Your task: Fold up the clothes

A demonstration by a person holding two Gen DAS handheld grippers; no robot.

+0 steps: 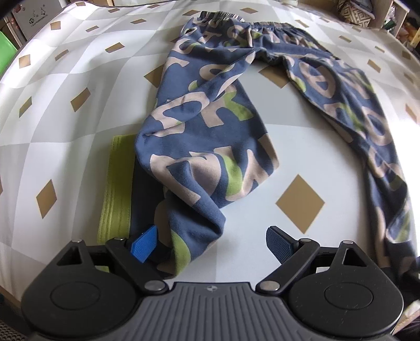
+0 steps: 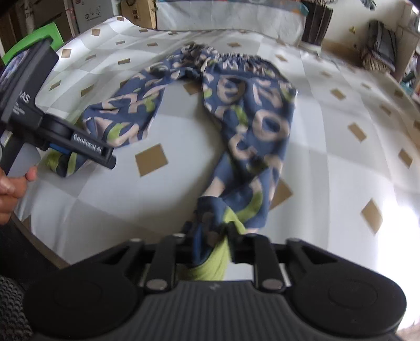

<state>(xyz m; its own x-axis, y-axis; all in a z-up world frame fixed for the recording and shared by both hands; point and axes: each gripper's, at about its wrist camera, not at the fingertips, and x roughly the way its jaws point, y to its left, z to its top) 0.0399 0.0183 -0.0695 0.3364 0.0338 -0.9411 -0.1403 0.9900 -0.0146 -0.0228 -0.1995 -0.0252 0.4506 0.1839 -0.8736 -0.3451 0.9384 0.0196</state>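
Note:
Blue trousers (image 1: 210, 105) printed with beige and green letters lie spread on the diamond-patterned cover (image 1: 302, 157), with the elastic waistband (image 1: 236, 18) at the far side. My left gripper (image 1: 211, 242) is open above the near end of the left leg. That leg's crumpled end lies between its fingers, close to the left pad (image 1: 143, 244), and a lime ribbed cuff (image 1: 115, 188) shows beside it. In the right wrist view my right gripper (image 2: 214, 236) is shut on the bunched lime cuff (image 2: 212, 267) of the right leg (image 2: 260, 136). The left gripper (image 2: 61, 152) sits at the left there.
A person's hand (image 2: 10, 188) holds the left gripper's handle. A green object (image 2: 39, 34) and cardboard boxes (image 2: 136, 13) stand beyond the far left edge. A patterned basket (image 1: 354, 13) sits at the back right. The cover's near edge runs just below both grippers.

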